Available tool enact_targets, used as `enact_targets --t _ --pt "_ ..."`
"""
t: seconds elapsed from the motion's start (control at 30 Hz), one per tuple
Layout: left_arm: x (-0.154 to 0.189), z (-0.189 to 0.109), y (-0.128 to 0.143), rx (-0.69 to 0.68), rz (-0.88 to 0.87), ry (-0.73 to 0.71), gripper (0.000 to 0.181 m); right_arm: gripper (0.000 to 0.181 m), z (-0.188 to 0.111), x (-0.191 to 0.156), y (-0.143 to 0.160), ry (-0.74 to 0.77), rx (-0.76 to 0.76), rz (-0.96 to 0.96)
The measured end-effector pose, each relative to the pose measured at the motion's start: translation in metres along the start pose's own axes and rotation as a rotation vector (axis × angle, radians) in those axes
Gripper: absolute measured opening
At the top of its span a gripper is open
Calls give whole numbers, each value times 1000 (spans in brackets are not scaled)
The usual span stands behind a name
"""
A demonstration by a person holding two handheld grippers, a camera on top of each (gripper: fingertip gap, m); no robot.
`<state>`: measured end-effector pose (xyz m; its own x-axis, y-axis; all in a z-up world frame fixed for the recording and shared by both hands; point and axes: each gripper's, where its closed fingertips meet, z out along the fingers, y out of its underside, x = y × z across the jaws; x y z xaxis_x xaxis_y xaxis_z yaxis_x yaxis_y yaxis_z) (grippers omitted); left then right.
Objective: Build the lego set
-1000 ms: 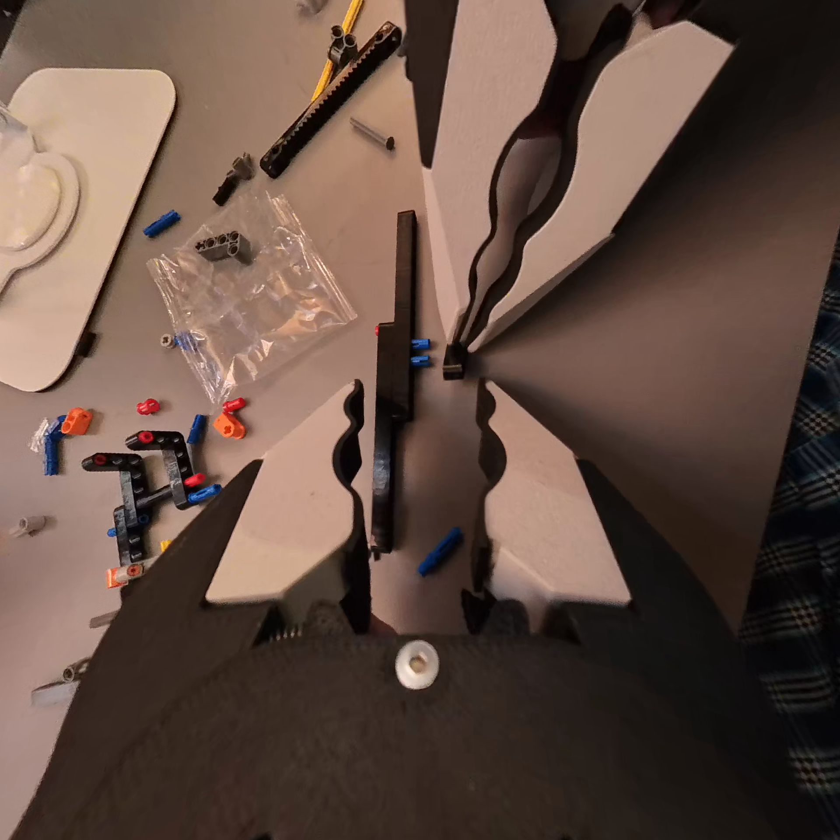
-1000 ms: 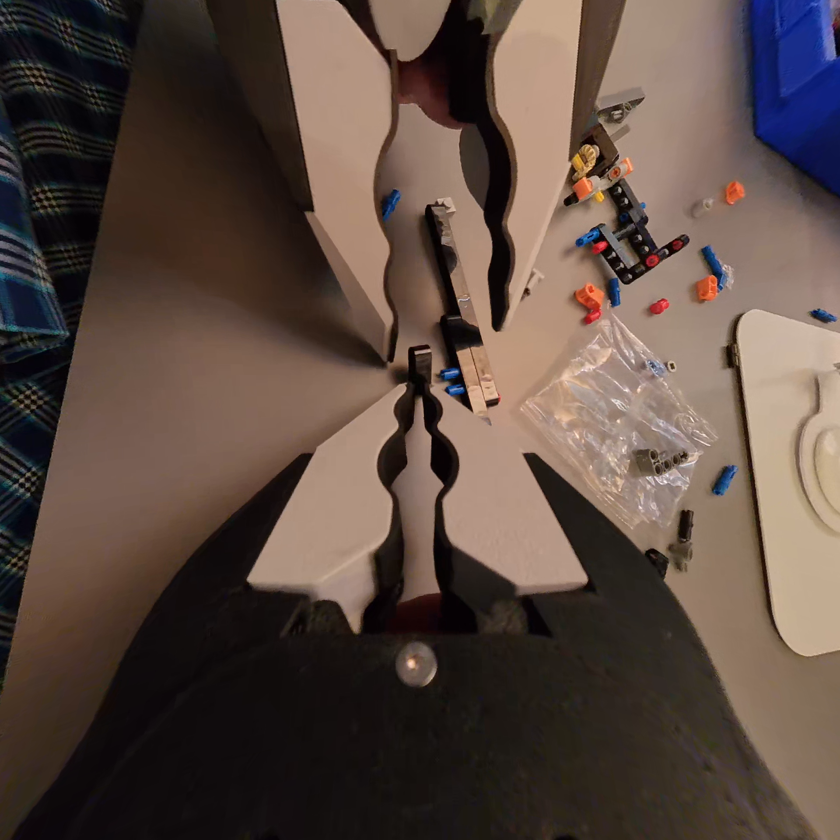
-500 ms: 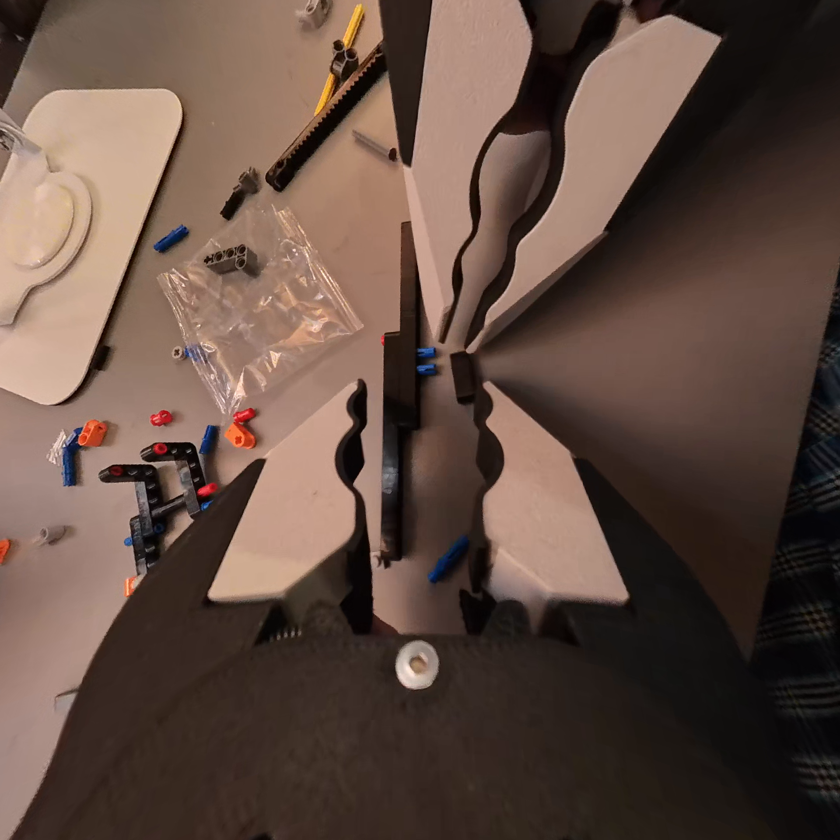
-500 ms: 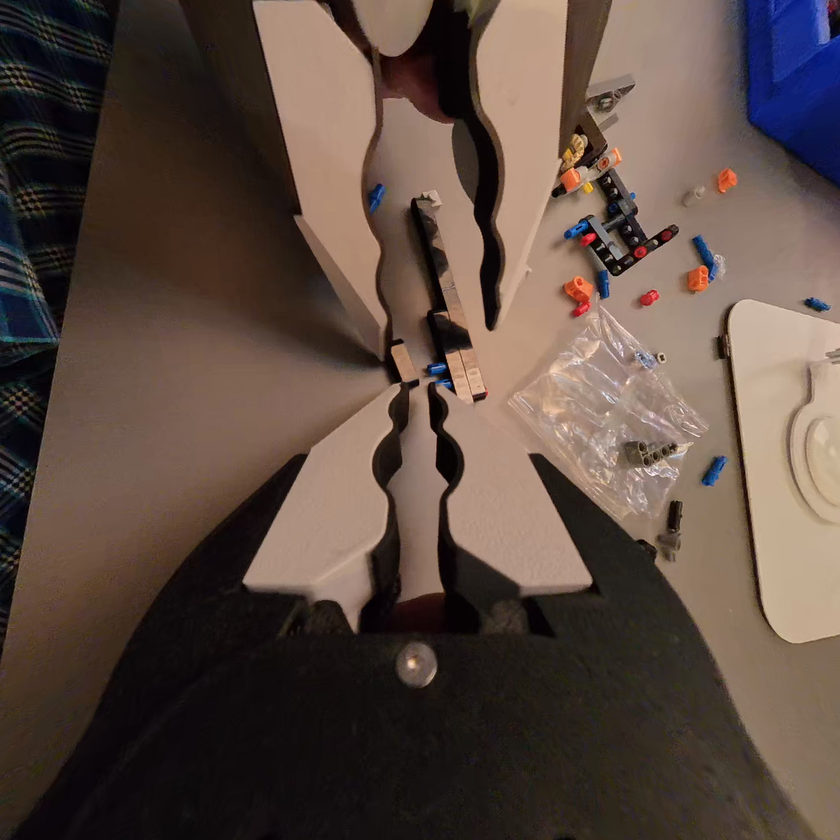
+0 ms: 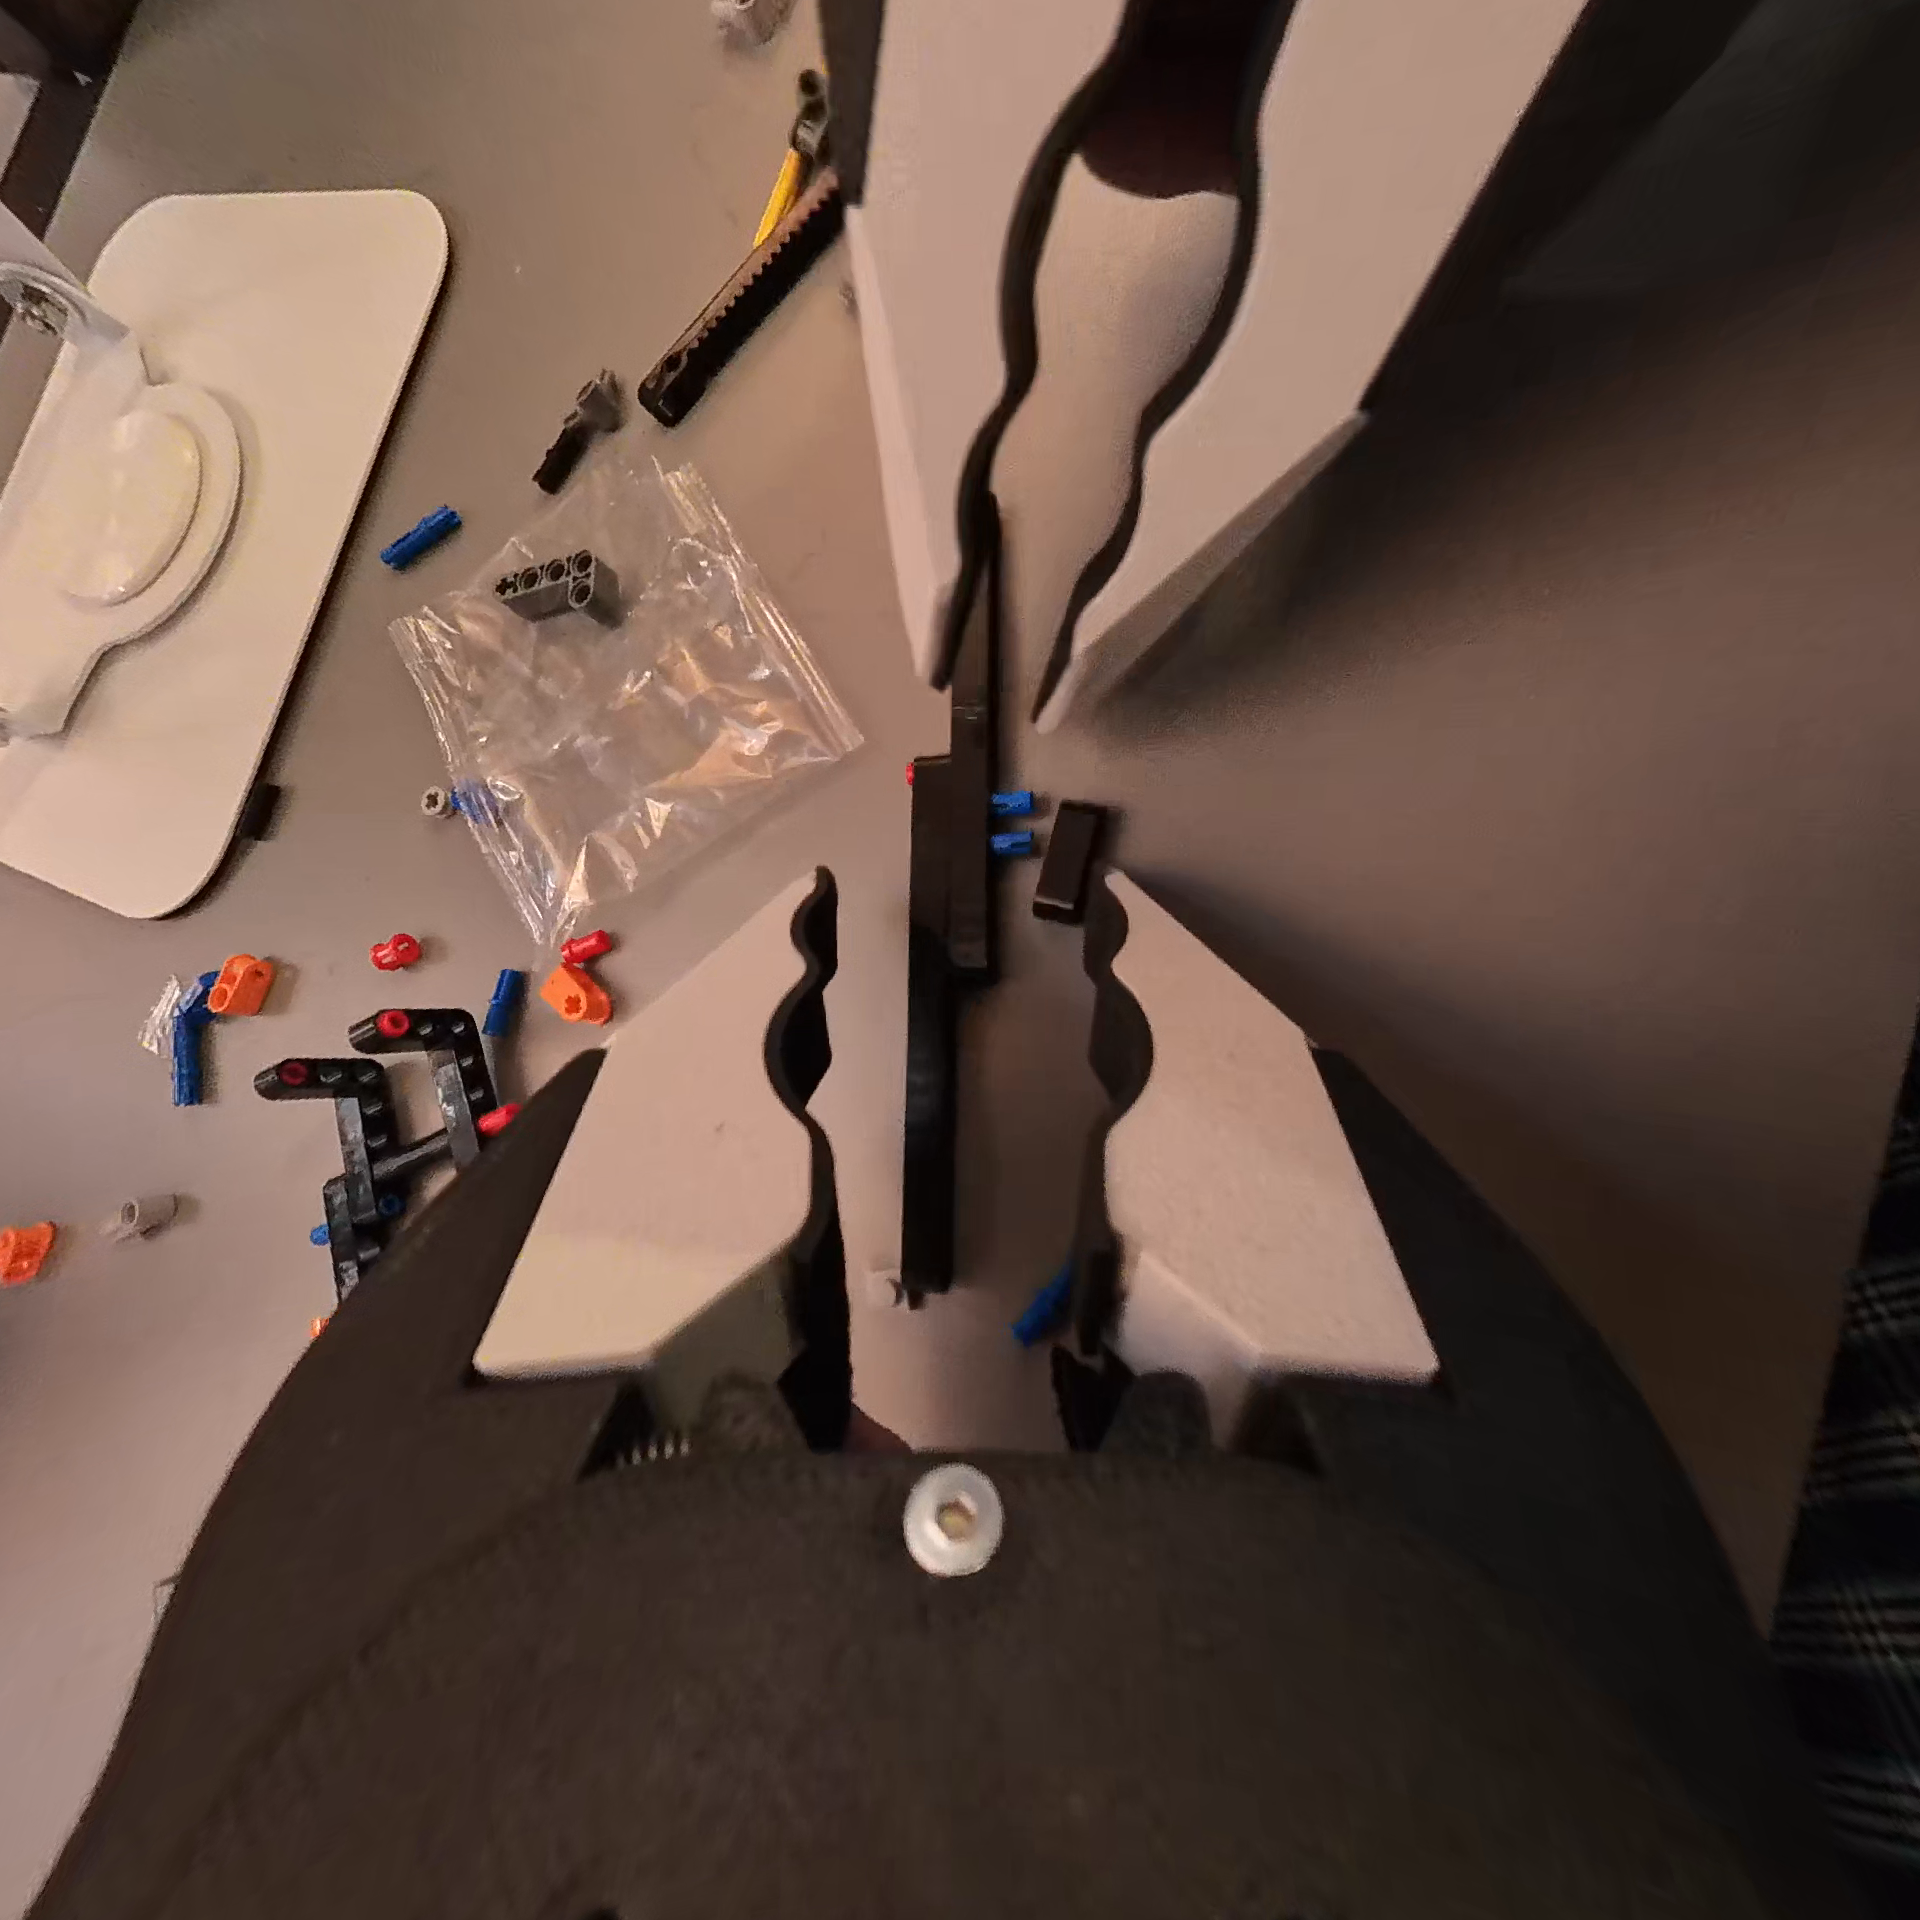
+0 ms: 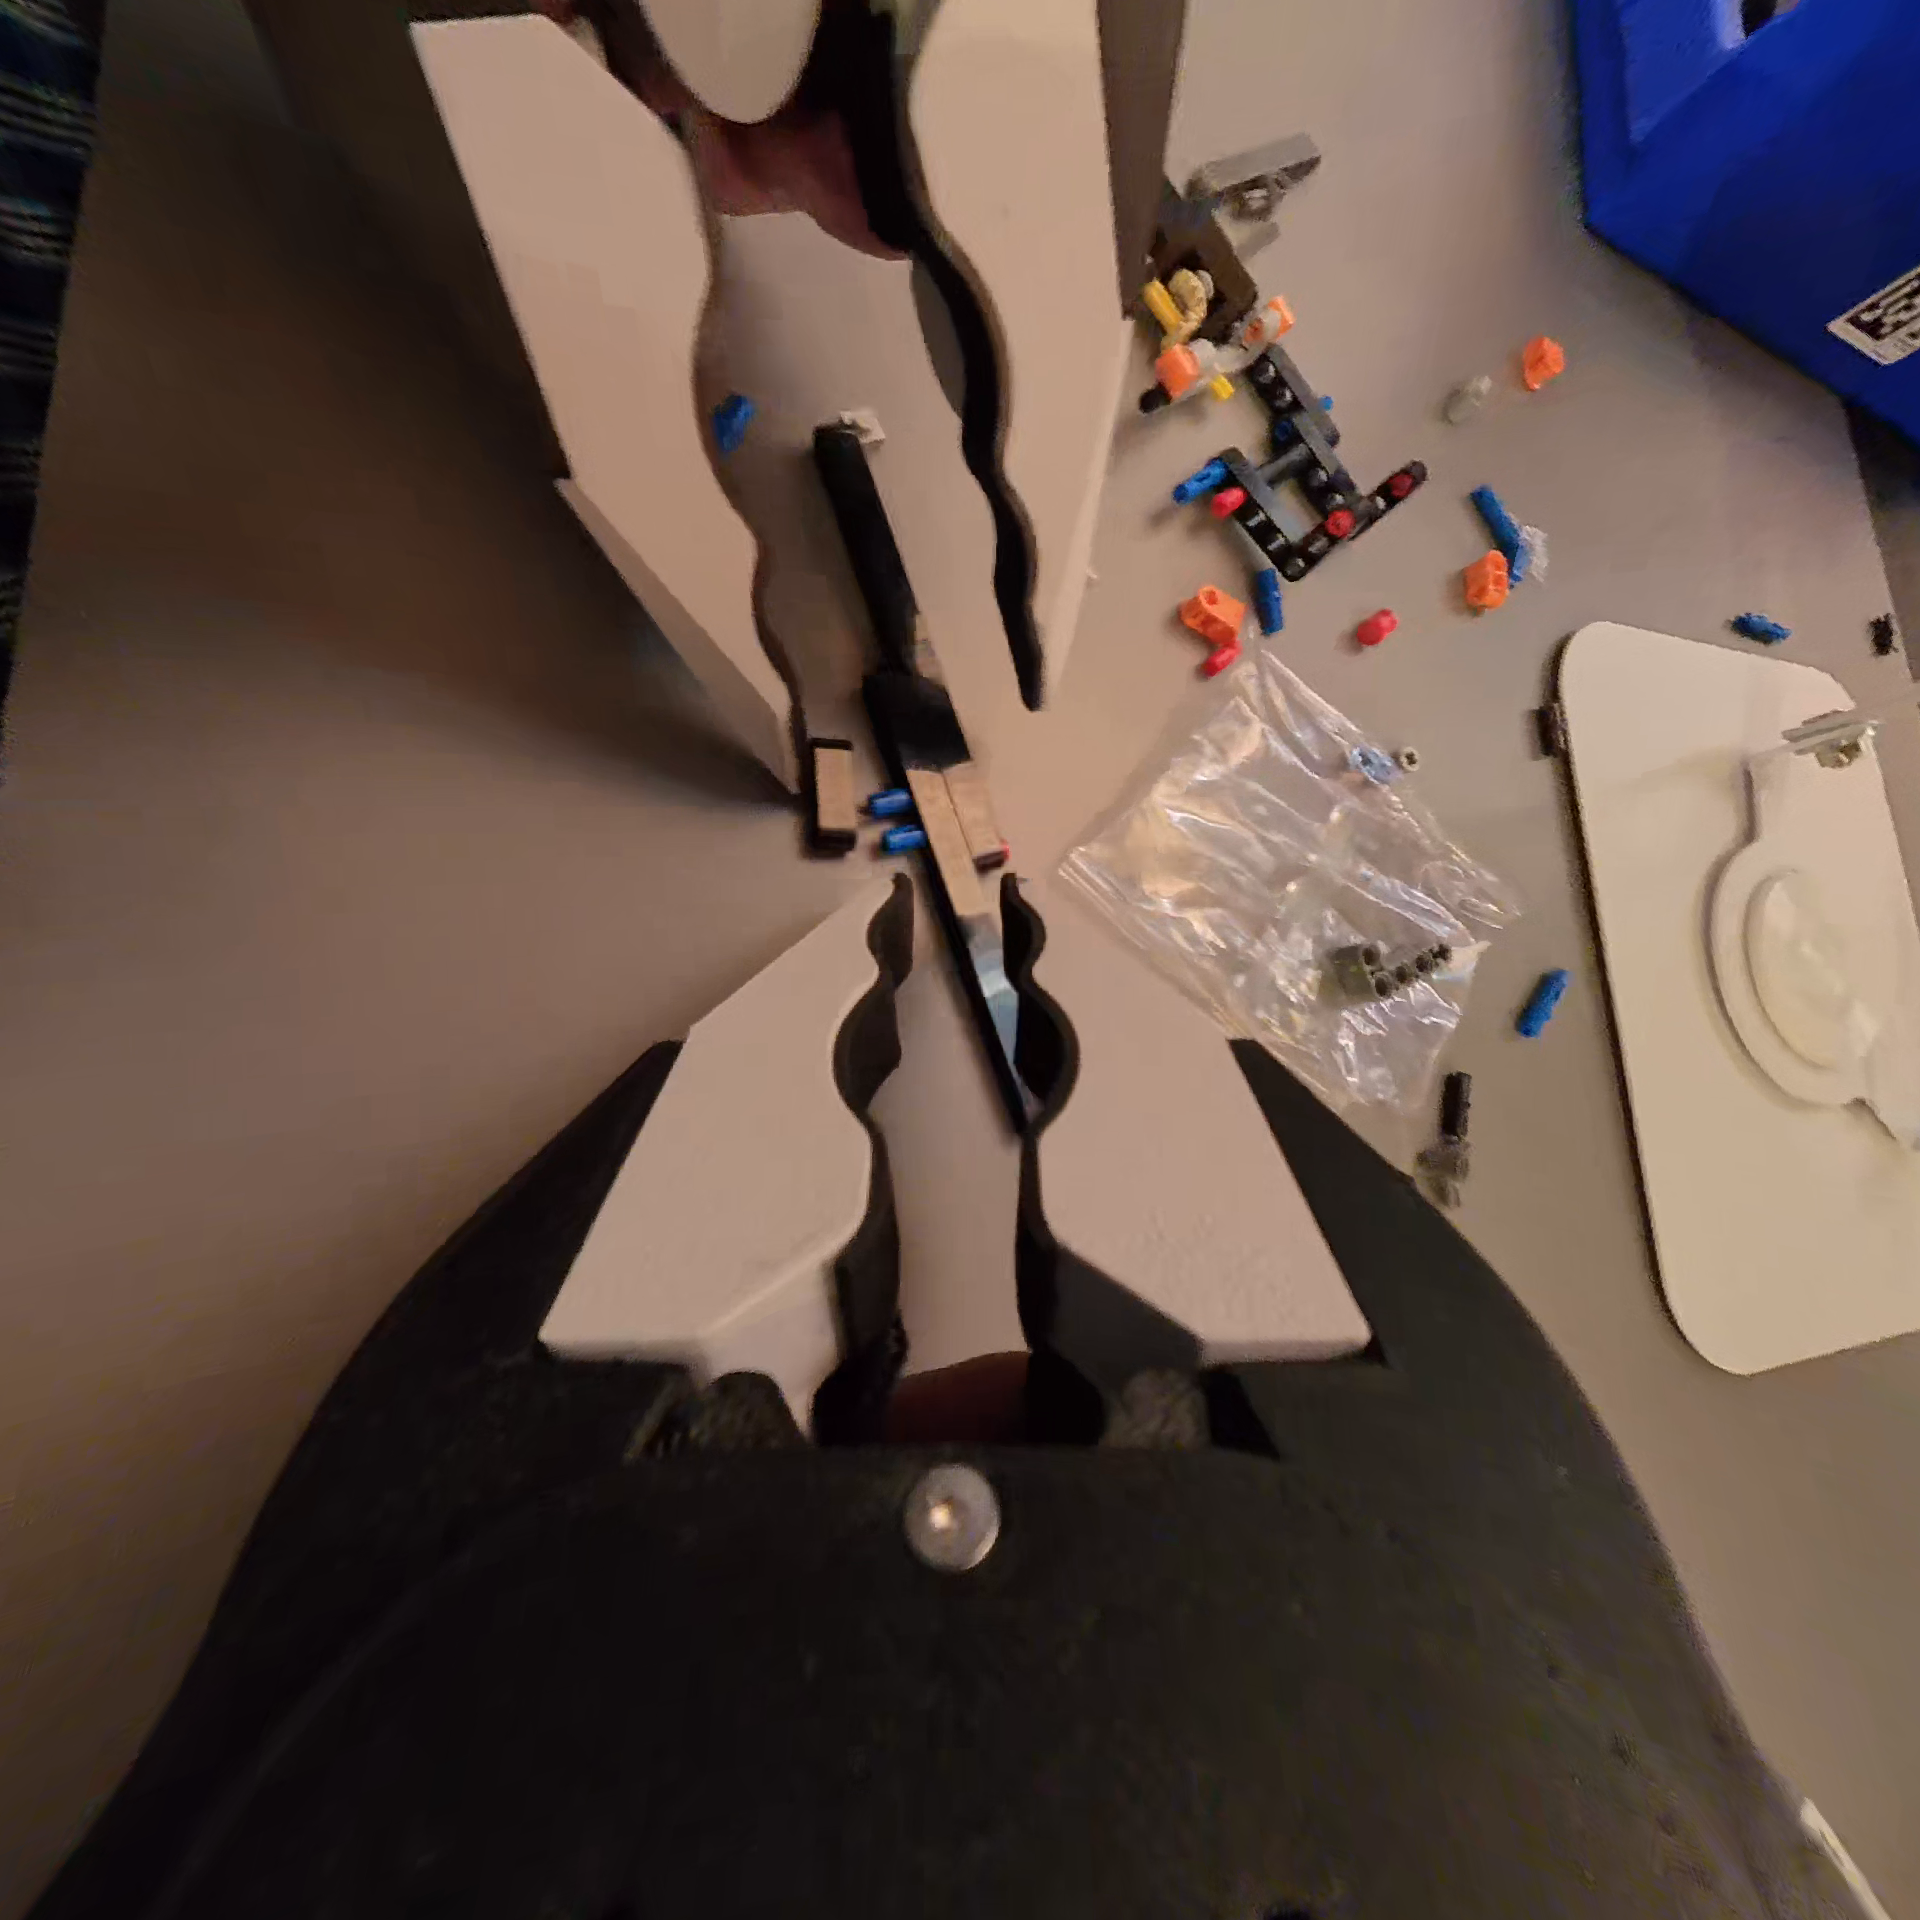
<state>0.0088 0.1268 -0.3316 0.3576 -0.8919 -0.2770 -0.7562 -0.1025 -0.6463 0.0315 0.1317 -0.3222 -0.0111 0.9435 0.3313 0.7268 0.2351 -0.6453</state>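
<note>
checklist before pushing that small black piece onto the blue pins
1. Left claw open around the long black beam, not clamping it: not ok, beam unsteadied.
2. Right claw open astride the beam's other end: ok.
3. Two blue pins protrude from the beam's side: ok.
4. Small black piece lies loose on the table beside the pins, in neither claw: not ok.
5. Piece's holes face the pins: cannot tell.
</note>
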Motion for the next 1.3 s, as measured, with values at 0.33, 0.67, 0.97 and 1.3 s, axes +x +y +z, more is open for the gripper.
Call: enact_targets --t 0.33,0.67,0.97,1.3 --pt "-1 4 -2 -14 -2 -17 40 19 9 5 10 -62 -36 49" --pt "1 6 -4 -13 -38 -18 35 48 11 -4 1 -137 -2 21" --pt "2 4 -2 -11 -53 25 39 37 16 -2 2 -228 -11 26" --pt "0 -2 1 5 -62 68 36 38 15 -4 2 -262 6 58"
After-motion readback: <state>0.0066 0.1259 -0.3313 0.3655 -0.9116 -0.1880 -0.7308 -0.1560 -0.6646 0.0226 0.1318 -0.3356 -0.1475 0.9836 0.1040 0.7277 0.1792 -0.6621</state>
